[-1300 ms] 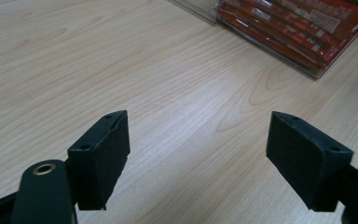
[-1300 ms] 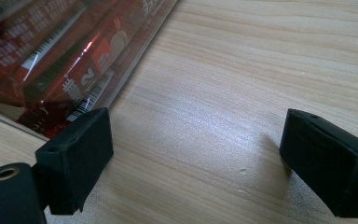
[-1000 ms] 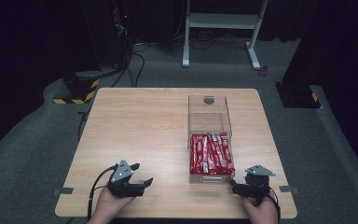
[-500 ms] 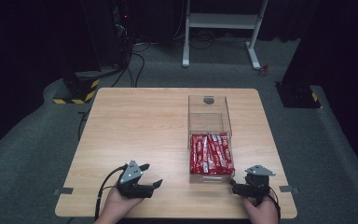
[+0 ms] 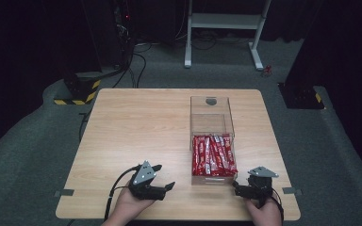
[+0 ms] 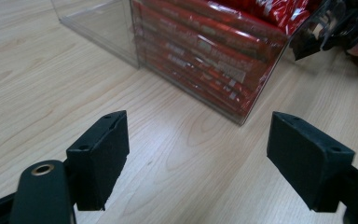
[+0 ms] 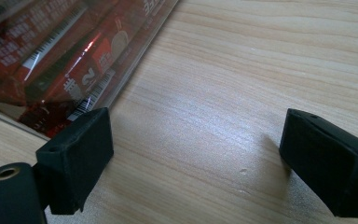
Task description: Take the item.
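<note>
The approach step is judged to be in hand: nothing is grasped yet. In the high view, the clear box (image 5: 211,126) is seen right of the frame's centre on the table (image 5: 136,127), its red packets (image 5: 213,155) packed into the lower half. The left gripper (image 5: 164,178) is held at lower centre with jaws spread, the right gripper (image 5: 236,188) at lower right, just below the box's corner, likewise released and empty. The next move would call for a jaw to be brought to the box wall or over its rim. Packet print and barcodes, lost from above, are shown in the right gripper view.
</note>
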